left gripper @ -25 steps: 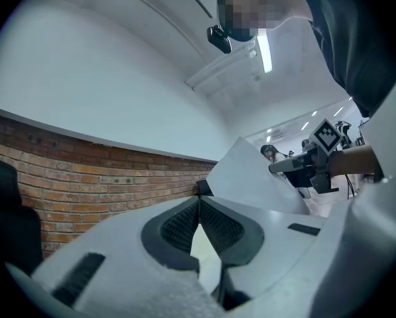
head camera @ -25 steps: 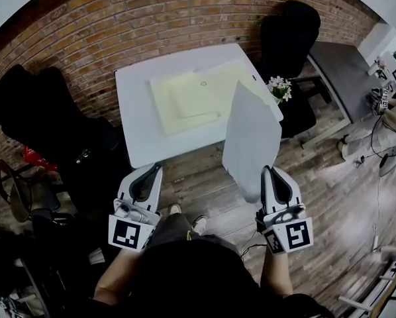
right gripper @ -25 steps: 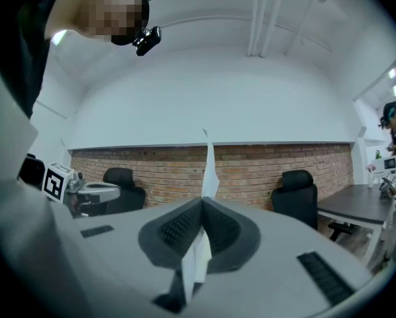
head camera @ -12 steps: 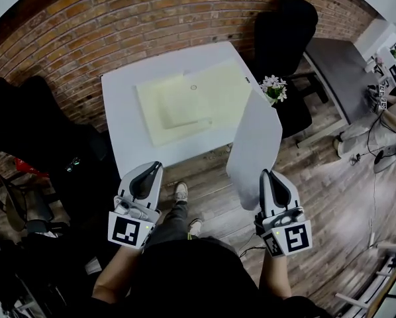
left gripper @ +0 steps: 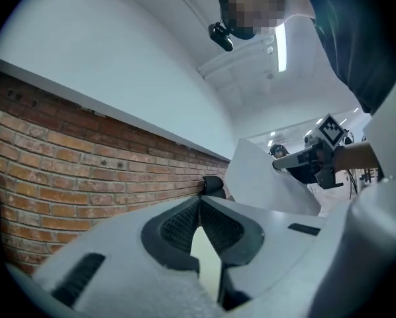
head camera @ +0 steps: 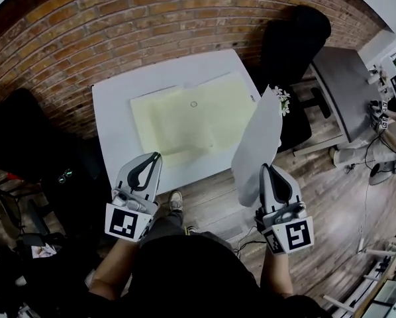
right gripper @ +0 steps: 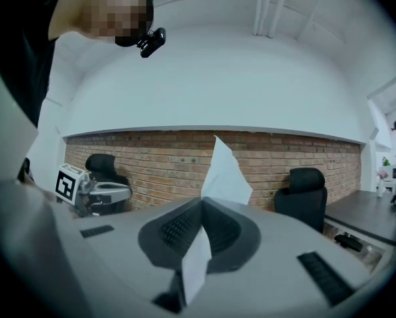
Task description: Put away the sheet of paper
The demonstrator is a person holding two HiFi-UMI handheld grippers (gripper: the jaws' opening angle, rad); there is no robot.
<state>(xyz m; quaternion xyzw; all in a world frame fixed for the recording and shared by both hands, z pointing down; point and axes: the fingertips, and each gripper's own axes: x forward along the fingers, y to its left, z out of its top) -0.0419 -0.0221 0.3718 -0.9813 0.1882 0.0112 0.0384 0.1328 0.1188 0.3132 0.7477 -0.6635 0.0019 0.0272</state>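
Note:
The white sheet of paper [head camera: 257,144] stands upright in the air, pinched at its lower edge by my right gripper [head camera: 263,168], which is shut on it. In the right gripper view the sheet [right gripper: 223,171] rises from between the closed jaws [right gripper: 201,201]. It hangs just off the right front corner of the white table [head camera: 112,111]. My left gripper [head camera: 155,156] hovers at the table's front edge, its jaw tips touching with nothing in them. A pale yellow folder [head camera: 185,121] lies spread on the table, beyond both grippers.
A brick wall [head camera: 118,25] runs behind the table. Black chairs stand at the far right [head camera: 297,38] and the left [head camera: 26,131]. Small white flowers [head camera: 282,100] peek out behind the sheet. A grey desk [head camera: 347,78] is further right. Wooden floor lies below.
Both grippers have moved forward to the table's front edge, the right one carrying the sheet along. The table and folder now appear closer and larger.

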